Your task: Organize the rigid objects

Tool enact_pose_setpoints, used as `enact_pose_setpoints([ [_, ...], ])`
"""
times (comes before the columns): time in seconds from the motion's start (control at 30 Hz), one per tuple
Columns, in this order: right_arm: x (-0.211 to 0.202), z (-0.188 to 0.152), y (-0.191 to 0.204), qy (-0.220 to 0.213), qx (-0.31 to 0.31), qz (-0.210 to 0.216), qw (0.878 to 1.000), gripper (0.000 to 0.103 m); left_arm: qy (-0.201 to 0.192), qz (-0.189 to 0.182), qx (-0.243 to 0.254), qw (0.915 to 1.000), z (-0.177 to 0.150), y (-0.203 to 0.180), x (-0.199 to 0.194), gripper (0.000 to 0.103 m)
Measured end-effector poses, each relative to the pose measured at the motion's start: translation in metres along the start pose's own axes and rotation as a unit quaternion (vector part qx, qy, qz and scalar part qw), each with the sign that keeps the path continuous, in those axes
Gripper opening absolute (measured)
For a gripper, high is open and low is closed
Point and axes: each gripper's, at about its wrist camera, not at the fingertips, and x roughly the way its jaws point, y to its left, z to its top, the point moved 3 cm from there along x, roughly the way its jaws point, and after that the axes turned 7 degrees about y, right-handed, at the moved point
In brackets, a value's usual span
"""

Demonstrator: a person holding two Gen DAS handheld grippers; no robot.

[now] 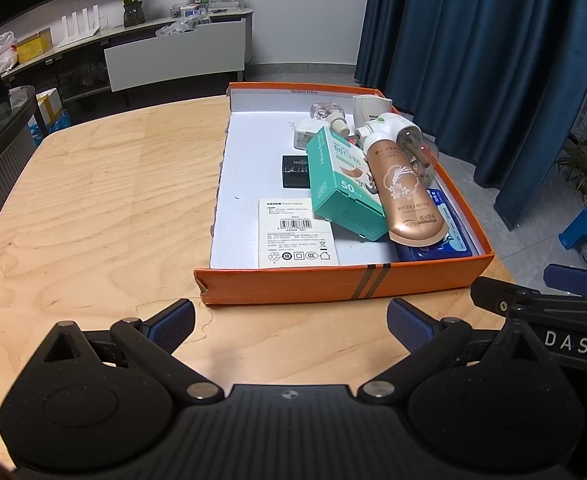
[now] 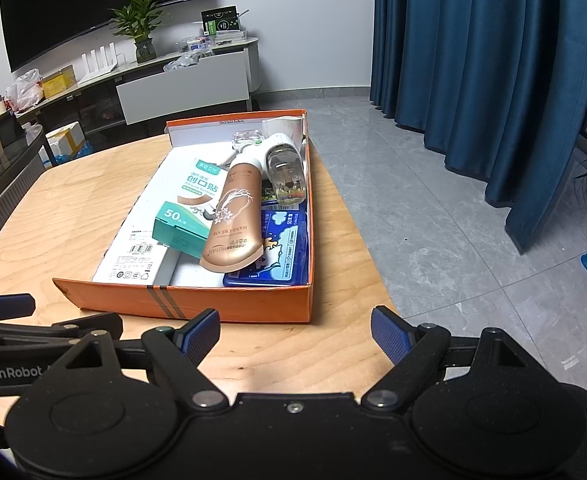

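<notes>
An orange cardboard box (image 1: 333, 286) (image 2: 229, 304) sits on the wooden table (image 1: 93, 200) (image 2: 65, 208). Inside lie a gold hand-cream tube (image 1: 403, 184) (image 2: 235, 216), a teal bandage box (image 1: 339, 184) (image 2: 189, 216), a white adapter box (image 1: 293, 232) (image 2: 137, 256), a blue pack (image 1: 449, 236) (image 2: 283, 252), a clear jar (image 1: 419, 150) (image 2: 287, 176) and a small black box (image 1: 295, 172). My left gripper (image 1: 291, 324) is open and empty just before the box's near wall. My right gripper (image 2: 295, 334) is open and empty, near the box's near right corner.
The other gripper shows at the right edge of the left wrist view (image 1: 541, 300) and at the left edge of the right wrist view (image 2: 33, 332). The table edge (image 2: 373, 264) drops to grey floor on the right. Blue curtains (image 2: 473, 60) and a TV cabinet (image 2: 173, 80) stand behind.
</notes>
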Motion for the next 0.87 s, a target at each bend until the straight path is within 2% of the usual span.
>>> enact_pose_setpoints([
  [0.87,-0.0016,-0.0007,-0.0006,0.0,0.001,-0.002,1.0,0.097,0.002,-0.015,0.0,0.9999,-0.0009,-0.0018,0.0007,0.103],
])
